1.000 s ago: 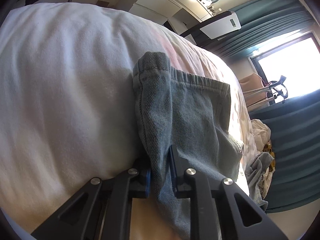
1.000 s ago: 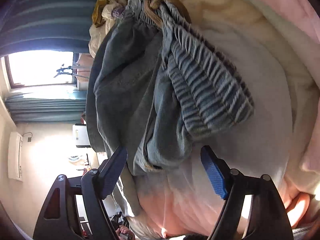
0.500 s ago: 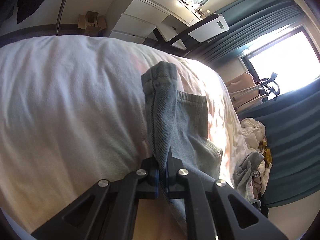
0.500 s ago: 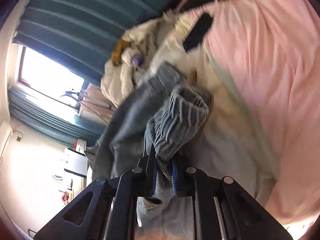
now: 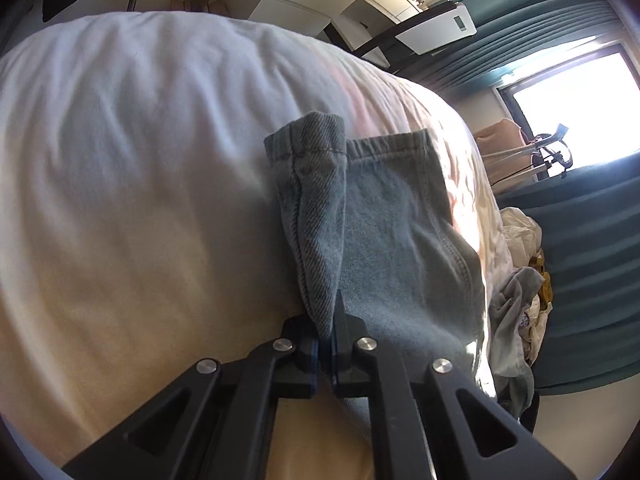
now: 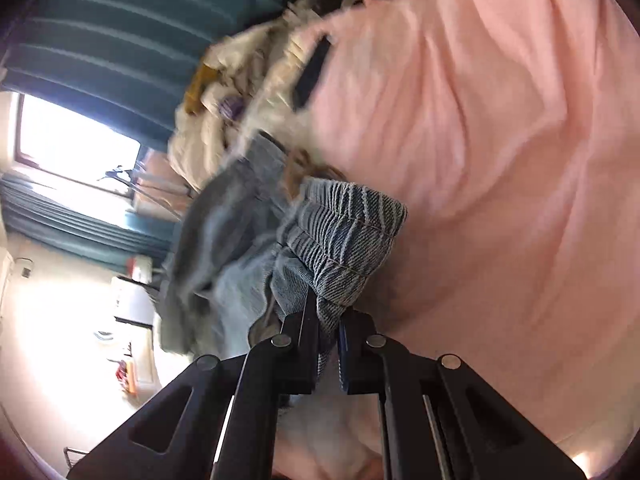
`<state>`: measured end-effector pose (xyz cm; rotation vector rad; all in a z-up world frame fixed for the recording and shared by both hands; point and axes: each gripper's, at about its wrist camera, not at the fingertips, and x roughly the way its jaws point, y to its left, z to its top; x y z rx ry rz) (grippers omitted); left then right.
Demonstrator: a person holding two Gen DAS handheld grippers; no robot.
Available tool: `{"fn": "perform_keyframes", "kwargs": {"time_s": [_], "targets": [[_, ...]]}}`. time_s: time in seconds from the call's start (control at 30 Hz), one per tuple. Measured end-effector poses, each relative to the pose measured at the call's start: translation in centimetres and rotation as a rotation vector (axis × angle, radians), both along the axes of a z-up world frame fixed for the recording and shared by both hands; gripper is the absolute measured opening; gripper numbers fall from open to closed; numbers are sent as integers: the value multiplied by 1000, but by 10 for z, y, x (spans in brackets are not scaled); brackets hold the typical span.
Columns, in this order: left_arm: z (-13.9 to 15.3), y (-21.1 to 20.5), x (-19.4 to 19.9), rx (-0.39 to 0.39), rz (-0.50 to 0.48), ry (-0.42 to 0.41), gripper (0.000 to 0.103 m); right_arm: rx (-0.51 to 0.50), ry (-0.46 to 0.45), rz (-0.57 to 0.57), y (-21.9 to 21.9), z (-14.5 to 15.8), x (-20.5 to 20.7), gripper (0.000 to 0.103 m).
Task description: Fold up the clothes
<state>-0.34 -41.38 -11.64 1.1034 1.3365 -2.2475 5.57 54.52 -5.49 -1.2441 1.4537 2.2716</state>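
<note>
With both grippers, left and right, pinching the jeans above the bed, I judge I'm mid-lift; next, spread and lay them flat.

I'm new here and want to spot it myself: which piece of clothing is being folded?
Start at the wide bed, covered in pale sheets. On it lie the faded blue denim jeans, with both sets of jaws pinched shut on them. Unlike the cream and yellow heap of clothes near the teal curtains, it is ribbed blue denim with stitched hems.
</note>
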Motion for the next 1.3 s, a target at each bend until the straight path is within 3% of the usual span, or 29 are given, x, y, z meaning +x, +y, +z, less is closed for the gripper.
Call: {"fn": "perform_keyframes", "kwargs": {"time_s": [0.1,0.2,0.27,0.37,0.4,0.43,0.53,0.67,0.77,1.0,1.17,1.3], "targets": [[7,3,2,-32,-31,21,4,-81,-8,-18,5,-33,8,6],[20,8,1,-83,-66,0,5,-70,15,9,3,-29,8,8],[29,10,2,-112,-85,-15,9,-33,10,40,2,-20,5,14],[43,13,8,-161,-115,-12,27,39,-15,78,-4,-4,4,20],[49,15,9,-194,-120,-18,34,71,-21,99,-7,1,6,28],[55,18,11,-229,-127,-21,46,109,-26,122,-11,7,6,43],[74,31,18,-327,-163,-15,59,244,-18,150,-21,31,11,64],[99,58,17,-436,-245,2,59,359,26,162,-31,61,17,66],[113,80,14,-434,-319,73,59,407,67,187,-50,82,8,66],[143,149,-10,-505,-390,144,59,478,160,319,-124,116,-25,66],[166,198,-19,-560,-435,220,60,516,222,431,-179,123,-43,66],[181,232,-27,-599,-463,252,60,497,273,456,-208,113,-48,66]]}}
